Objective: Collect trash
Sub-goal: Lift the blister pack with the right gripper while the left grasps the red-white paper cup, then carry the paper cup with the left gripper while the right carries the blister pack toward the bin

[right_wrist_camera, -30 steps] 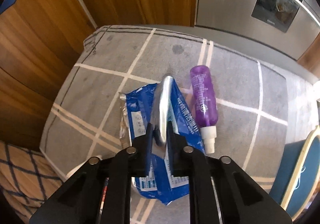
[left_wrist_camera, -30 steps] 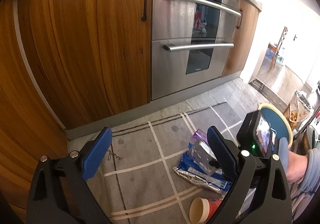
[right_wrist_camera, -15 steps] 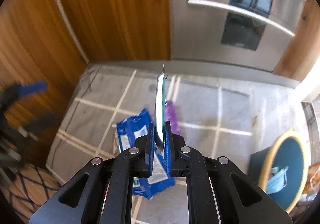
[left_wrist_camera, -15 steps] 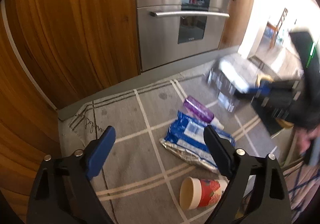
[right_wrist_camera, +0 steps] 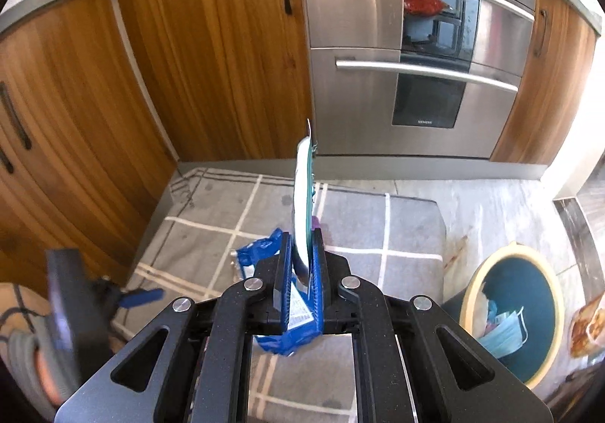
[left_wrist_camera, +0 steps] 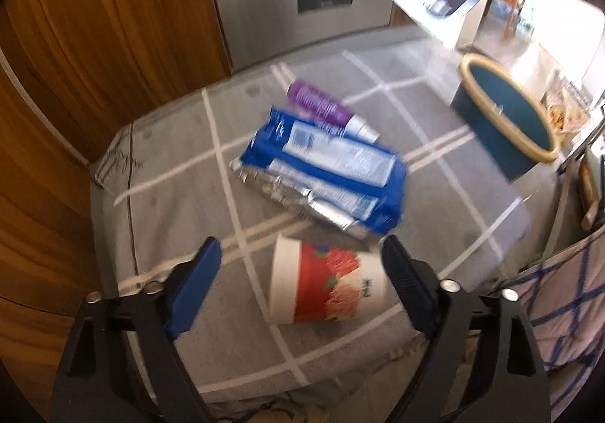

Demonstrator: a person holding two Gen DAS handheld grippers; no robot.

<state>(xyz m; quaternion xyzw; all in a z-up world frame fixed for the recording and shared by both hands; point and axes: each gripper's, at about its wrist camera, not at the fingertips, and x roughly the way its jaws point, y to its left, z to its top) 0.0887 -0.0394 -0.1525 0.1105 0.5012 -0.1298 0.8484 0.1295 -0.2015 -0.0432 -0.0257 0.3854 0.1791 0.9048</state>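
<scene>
The left tool [left_wrist_camera: 298, 290] hangs over a grey rug with pale grid lines [left_wrist_camera: 181, 166], its blue-padded jaws closing on either side of a red and white paper cup [left_wrist_camera: 325, 285] that lies on its side on the rug; the pads do not press on the cup, though the right one stands just beside its base. Just beyond the cup lies a blue and white plastic wrapper with a crinkled silver edge [left_wrist_camera: 325, 166], and touching its far side is a purple plastic bottle with a white cap [left_wrist_camera: 321, 107], also lying down. The right tool [right_wrist_camera: 300, 253] is raised above the rug with its jaws narrowed onto a thin flat silver and green packet [right_wrist_camera: 304, 192], which stands on edge between the pads and points towards a stainless steel built-in oven [right_wrist_camera: 416, 64] set in brown wooden cabinets [right_wrist_camera: 208, 64]. To the right on the floor stands a dark teal round bin with a tan rim [right_wrist_camera: 472, 290]; a light blue face mask [right_wrist_camera: 506, 332] lies inside it among other scraps. In the left view this packet shows blurred at the top, well above the bin.
</scene>
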